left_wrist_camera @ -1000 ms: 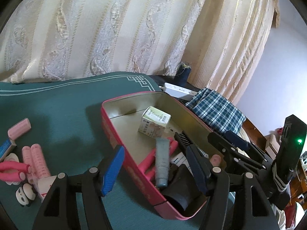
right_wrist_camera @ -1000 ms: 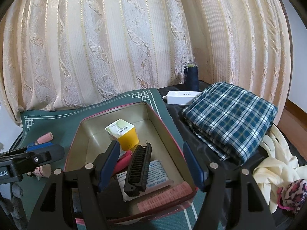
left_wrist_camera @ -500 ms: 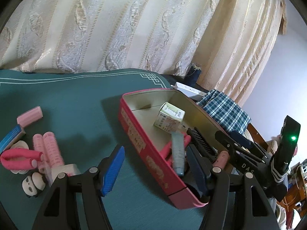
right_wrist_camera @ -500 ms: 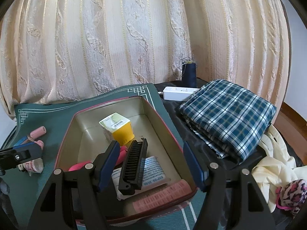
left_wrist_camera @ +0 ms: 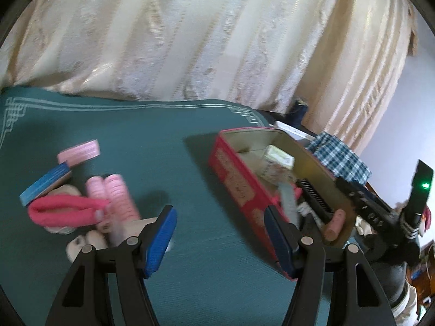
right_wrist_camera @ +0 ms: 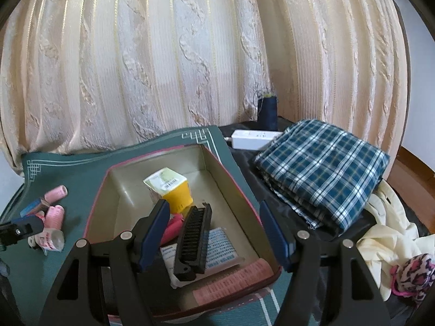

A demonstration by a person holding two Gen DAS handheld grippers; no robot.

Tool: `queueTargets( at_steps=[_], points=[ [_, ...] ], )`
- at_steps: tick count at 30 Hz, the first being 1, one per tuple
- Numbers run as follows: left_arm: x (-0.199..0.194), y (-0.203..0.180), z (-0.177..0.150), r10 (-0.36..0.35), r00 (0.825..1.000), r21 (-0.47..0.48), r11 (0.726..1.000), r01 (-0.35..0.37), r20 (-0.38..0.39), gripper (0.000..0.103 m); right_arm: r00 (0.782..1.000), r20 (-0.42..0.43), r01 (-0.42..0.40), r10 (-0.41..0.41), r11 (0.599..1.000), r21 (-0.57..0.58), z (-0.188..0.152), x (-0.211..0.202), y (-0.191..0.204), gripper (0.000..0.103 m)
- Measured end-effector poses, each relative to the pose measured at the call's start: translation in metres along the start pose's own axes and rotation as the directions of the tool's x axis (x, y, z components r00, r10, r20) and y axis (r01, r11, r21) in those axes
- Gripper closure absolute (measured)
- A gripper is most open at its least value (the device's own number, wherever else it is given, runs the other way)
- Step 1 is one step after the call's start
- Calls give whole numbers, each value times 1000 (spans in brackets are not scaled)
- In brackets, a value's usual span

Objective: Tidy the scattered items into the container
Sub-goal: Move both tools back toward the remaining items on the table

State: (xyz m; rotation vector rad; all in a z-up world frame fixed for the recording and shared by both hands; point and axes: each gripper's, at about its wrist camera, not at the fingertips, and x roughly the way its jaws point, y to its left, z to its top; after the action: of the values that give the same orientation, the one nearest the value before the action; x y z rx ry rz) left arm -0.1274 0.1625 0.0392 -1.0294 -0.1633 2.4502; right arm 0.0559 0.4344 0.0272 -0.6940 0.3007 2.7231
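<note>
A red tin box (right_wrist_camera: 233, 187) (left_wrist_camera: 233, 179) sits on a green mat (left_wrist_camera: 152, 141). It holds a yellow carton (right_wrist_camera: 174, 190), a black comb (right_wrist_camera: 194, 240), a leaflet, a pink roller and other items. Scattered on the mat left of the box lie pink hair rollers (left_wrist_camera: 119, 198) (right_wrist_camera: 55, 212), a pink band (left_wrist_camera: 65, 212), a blue-edged card (left_wrist_camera: 44, 182) and a small panda figure (left_wrist_camera: 87, 244). My left gripper (left_wrist_camera: 220, 241) is open and empty, between the pile and the box. My right gripper (right_wrist_camera: 214, 233) is open and empty above the box.
A folded plaid cloth (right_wrist_camera: 323, 168), a white power strip (right_wrist_camera: 252, 138) and a dark thread spool (right_wrist_camera: 267, 111) lie right of the box. Cream fabric (right_wrist_camera: 388, 233) and a leopard scrunchie (right_wrist_camera: 413, 274) are at the far right. A curtain (right_wrist_camera: 190, 54) hangs behind.
My left gripper has swung left, away from the box and toward the pile of rollers. My right gripper has risen slightly over the box. Both stay open.
</note>
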Motion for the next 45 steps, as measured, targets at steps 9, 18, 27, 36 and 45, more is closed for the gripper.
queueTargets(
  at_steps=[9, 18, 27, 36, 45],
  points=[
    [-14, 52, -6, 72, 997, -91, 993, -70, 18, 35, 989, 63, -134, 135, 991, -26, 13, -35, 39, 28],
    [-33, 95, -12, 124, 991, -161, 980, -116, 41, 35, 930, -25, -365, 367, 912, -187, 1, -50, 131, 23],
    [-51, 127, -19, 160, 985, -199, 969, -145, 62, 35, 875, -207, -473, 438, 866, -165, -22, -23, 189, 24],
    [-59, 154, -25, 162, 985, -230, 963, -144, 63, 35, 851, -337, -467, 402, 874, -138, -37, 12, 218, 24],
    [-63, 170, -26, 177, 982, -231, 960, -159, 61, 35, 848, -425, -412, 318, 898, -150, -47, 49, 235, 51]
  ],
)
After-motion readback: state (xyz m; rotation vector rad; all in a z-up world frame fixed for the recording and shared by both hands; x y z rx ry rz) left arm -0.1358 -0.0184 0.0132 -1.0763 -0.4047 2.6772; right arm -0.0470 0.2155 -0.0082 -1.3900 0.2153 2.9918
